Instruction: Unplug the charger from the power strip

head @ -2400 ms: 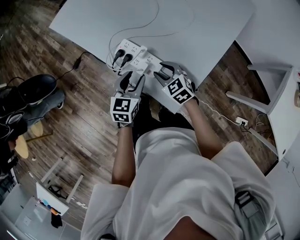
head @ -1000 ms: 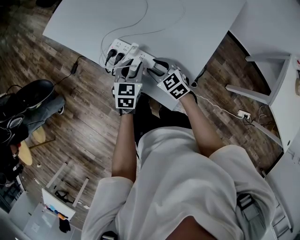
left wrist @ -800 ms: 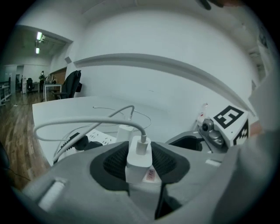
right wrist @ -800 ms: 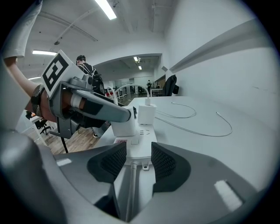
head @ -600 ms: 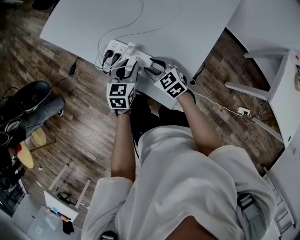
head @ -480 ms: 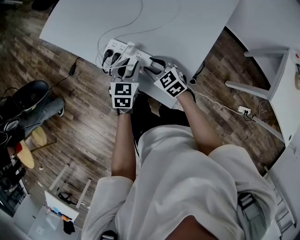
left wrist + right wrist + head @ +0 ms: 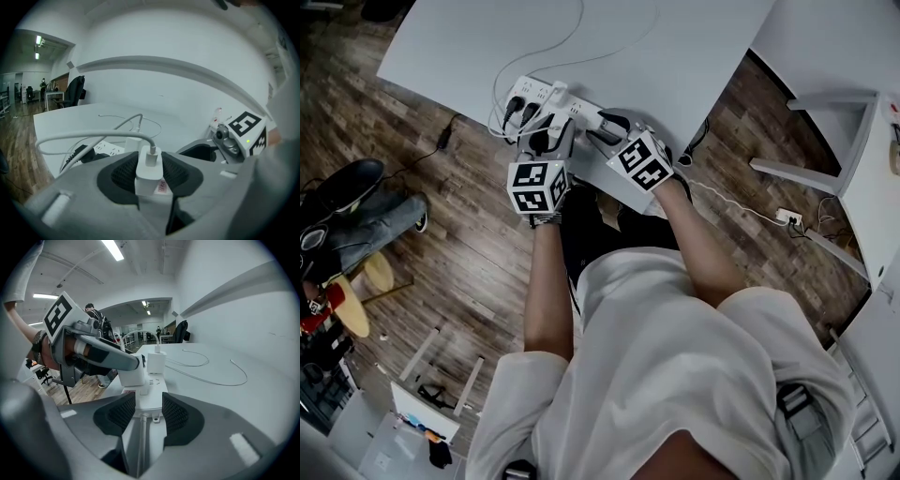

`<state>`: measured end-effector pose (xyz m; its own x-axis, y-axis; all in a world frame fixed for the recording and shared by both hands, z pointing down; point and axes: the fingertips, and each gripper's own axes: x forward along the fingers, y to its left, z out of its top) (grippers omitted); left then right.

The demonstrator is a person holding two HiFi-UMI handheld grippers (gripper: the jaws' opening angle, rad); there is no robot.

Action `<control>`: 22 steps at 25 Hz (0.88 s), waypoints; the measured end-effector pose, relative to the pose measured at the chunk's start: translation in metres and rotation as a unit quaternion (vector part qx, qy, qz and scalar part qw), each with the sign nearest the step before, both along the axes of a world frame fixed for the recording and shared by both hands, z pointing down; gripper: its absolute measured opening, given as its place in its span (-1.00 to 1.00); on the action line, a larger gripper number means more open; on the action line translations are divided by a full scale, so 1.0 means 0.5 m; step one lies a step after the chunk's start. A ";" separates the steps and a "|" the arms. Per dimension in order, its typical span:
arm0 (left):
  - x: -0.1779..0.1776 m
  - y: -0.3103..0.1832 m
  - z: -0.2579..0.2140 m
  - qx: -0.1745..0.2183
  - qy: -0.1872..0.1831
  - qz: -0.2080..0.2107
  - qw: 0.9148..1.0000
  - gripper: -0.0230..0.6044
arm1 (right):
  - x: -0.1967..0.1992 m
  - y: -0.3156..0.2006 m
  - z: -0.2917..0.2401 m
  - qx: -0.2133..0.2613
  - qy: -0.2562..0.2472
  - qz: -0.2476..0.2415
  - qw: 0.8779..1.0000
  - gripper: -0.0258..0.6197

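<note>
White table over a plank floor fills your head view, with the strip lying near the table's front edge. Your forearms run forward side by side from your chest, both grippers angled down at the strip and close together. Your left gripper comes in from the left, its marker cube rolled a little to one side. Its jaws are partly closed, pads pressed on both sides of the charger, which stands upright on the strip with its cable looping off the top. Your right gripper clamps the strip's near end, pads tight on its two long sides, and the strip's cord runs back between the jaws. Just beyond the charger, a second charger stands on the strip, close to the left gripper's jaw. Two black plugs fill the strip's far end. A thin white wire curls over the table behind.
</note>
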<state>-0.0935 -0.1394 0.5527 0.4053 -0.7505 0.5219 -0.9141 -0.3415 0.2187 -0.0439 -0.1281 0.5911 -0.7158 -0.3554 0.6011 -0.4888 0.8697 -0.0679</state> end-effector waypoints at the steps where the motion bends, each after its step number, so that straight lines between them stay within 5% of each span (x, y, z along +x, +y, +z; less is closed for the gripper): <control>1: 0.000 -0.001 0.000 0.001 -0.005 0.002 1.000 -0.45 | 0.000 -0.001 0.000 0.000 0.000 0.001 1.000 -0.36; 8: 0.016 0.009 0.000 0.012 -0.118 0.062 0.991 -0.48 | 0.001 0.003 -0.001 0.001 0.000 0.006 1.000 -0.36; 18: -0.004 0.008 -0.003 -0.003 -0.004 0.007 1.000 -0.46 | 0.002 0.004 0.000 0.002 -0.003 0.005 1.000 -0.36; 22: -0.001 0.007 -0.001 0.002 -0.033 0.019 0.999 -0.46 | 0.000 0.002 -0.001 0.004 -0.005 0.005 1.000 -0.36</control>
<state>-0.0941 -0.1358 0.5520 0.3988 -0.7372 0.5455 -0.9127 -0.3769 0.1580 -0.0441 -0.1272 0.5907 -0.7187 -0.3666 0.5908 -0.4961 0.8658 -0.0663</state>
